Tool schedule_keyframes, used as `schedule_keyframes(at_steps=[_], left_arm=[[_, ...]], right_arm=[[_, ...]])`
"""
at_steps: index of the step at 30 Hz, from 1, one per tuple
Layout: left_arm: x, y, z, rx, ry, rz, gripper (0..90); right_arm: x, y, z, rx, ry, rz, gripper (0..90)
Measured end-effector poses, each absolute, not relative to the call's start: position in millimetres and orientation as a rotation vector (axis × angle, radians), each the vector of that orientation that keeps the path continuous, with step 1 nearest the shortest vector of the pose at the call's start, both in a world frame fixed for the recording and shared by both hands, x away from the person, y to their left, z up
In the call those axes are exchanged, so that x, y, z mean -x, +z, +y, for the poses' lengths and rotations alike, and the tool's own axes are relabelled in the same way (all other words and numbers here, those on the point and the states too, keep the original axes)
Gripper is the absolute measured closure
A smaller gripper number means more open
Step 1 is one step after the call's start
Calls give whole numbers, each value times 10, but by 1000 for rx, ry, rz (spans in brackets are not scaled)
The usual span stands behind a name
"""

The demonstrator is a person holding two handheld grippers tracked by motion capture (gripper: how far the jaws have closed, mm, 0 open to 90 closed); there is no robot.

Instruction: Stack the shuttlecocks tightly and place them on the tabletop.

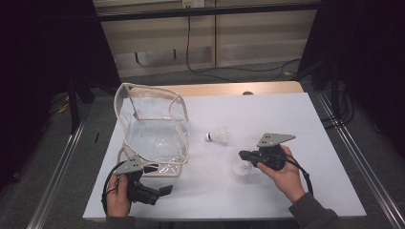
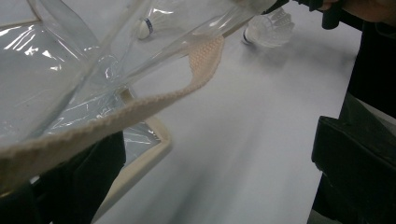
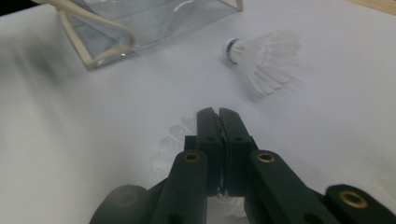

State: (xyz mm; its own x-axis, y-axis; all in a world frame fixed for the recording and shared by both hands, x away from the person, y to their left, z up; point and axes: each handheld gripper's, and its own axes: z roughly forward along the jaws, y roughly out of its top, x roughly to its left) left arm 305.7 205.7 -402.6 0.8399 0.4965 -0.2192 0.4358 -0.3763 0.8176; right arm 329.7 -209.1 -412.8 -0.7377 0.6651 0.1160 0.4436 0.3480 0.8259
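Two white shuttlecocks are on the white table [image 1: 296, 119]. One shuttlecock [image 1: 218, 136] [image 3: 261, 53] lies loose on its side near the middle. My right gripper [image 1: 242, 154] [image 3: 218, 114] is shut on the feather skirt of the second shuttlecock [image 1: 241, 168] [image 3: 170, 142], low over the table. A clear plastic bag [image 1: 153, 126] with cream trim stands open at the left. My left gripper [image 1: 160, 180] [image 2: 217, 135] is open at the bag's near corner. The bag's cream strap [image 2: 140, 109] drapes across its left jaw.
The table's near edge runs just below both hands. Bare white surface lies to the right of and behind the loose shuttlecock. A wooden strip [image 1: 239, 88] borders the far edge, and cables [image 1: 200, 69] lie on the floor beyond.
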Motion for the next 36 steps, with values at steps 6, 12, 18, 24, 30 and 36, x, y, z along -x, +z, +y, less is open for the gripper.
schedule_keyframes(at_steps=[6,12,18,24,30,36], left_arm=[[-3057,-4028,2058,-2016,74,684,31],[-3056,-4029,2057,-2017,73,683,31],[-3062,-4030,2055,-2024,78,685,31],[-3063,-4027,2055,-2026,78,686,31],[-3062,-4030,2050,-2021,81,688,31],[-3063,-4027,2054,-2025,76,687,31]], right_arm=[[-3252,-4061,-1977,-958,1425,2383,880],[-3291,-4115,-1994,-992,1408,2373,869],[-3318,-4153,-2118,-1038,1391,2333,859],[-3314,-4174,-2224,-1051,1356,2307,838],[-3306,-4201,-2322,-1059,1327,2295,824],[-3290,-4223,-2399,-1049,1288,2290,795]])
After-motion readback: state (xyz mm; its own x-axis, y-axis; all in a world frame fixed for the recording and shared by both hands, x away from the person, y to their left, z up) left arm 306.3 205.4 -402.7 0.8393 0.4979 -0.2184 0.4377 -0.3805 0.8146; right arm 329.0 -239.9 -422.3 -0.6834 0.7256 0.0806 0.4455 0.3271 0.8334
